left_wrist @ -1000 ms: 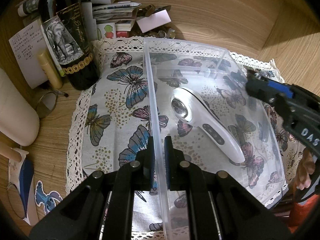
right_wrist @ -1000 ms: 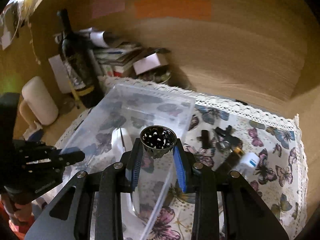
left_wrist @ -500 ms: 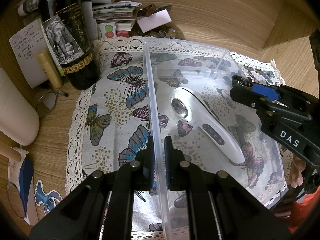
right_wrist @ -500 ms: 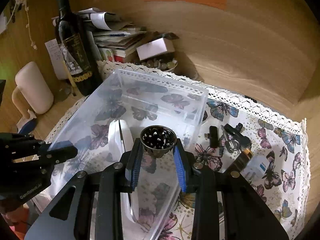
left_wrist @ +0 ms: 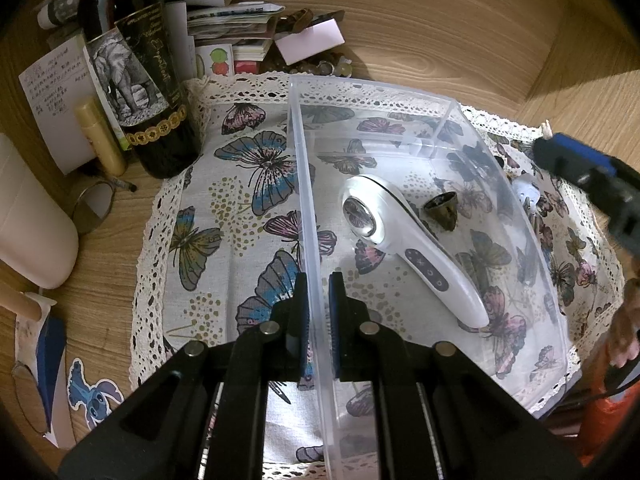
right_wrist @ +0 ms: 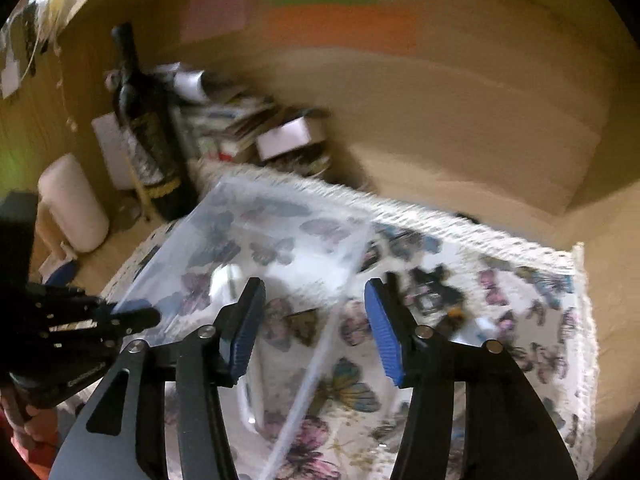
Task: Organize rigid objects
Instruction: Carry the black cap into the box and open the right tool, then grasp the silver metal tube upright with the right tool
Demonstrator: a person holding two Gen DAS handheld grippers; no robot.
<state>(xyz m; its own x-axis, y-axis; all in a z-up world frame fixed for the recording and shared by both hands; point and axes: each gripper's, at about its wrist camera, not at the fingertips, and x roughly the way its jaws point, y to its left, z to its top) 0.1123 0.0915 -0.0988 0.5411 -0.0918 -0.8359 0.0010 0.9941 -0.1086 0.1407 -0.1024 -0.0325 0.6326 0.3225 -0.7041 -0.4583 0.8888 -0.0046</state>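
A clear plastic bin (left_wrist: 304, 168) stands on a butterfly cloth (left_wrist: 224, 220). My left gripper (left_wrist: 318, 312) is shut on the bin's near left wall. Inside the bin lie a white handheld device (left_wrist: 404, 248) and a small bronze bell (left_wrist: 442, 210), which is on its side just right of the device. In the blurred right wrist view my right gripper (right_wrist: 316, 328) is open and empty above the bin's right wall (right_wrist: 320, 344), with the bell (right_wrist: 302, 324) below it. The right gripper also shows in the left wrist view (left_wrist: 592, 176), right of the bin.
A wine bottle (left_wrist: 140, 80), papers and books (left_wrist: 228, 24) stand at the back left. A white cylinder (left_wrist: 28, 220) lies at the left. Several small dark items (right_wrist: 432, 296) lie on the cloth right of the bin. A wooden wall rises behind.
My right gripper opened and let go of the bell, which now lies in the bin. The right gripper then pulled back to the right. The left gripper has not moved.
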